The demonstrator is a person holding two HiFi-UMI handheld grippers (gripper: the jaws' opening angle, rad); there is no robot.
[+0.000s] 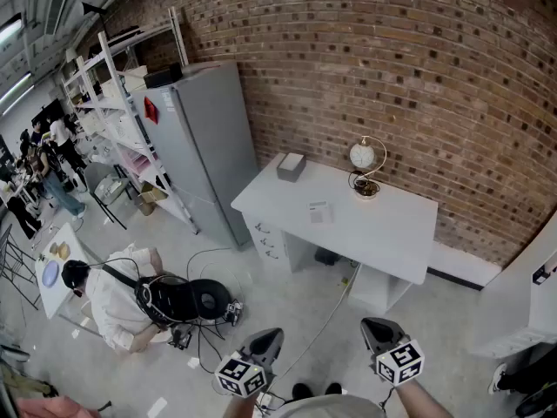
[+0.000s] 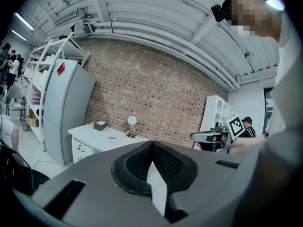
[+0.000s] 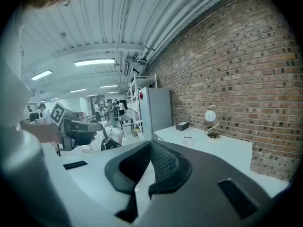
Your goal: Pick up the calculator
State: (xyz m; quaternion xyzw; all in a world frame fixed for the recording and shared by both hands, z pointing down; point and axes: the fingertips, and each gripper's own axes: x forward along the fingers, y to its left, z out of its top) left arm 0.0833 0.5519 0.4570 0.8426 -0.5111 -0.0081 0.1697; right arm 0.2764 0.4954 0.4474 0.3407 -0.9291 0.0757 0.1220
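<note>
The calculator (image 1: 320, 212) is a small flat pale slab lying near the middle of the white desk (image 1: 383, 233) against the brick wall. It shows small and far off in the left gripper view (image 2: 112, 138) and in the right gripper view (image 3: 187, 140). My left gripper (image 1: 271, 336) and right gripper (image 1: 376, 327) are held side by side at the bottom of the head view, well short of the desk. In their own views the left gripper (image 2: 152, 145) and right gripper (image 3: 150, 144) have jaws meeting at the tips, with nothing between them.
A grey box (image 1: 291, 165) and a round clock on a stand (image 1: 363, 157) sit at the back of the desk. A grey fridge (image 1: 204, 138) stands to its left, white shelving (image 1: 522, 294) to its right. A person (image 1: 113, 299) crouches on the floor among cables.
</note>
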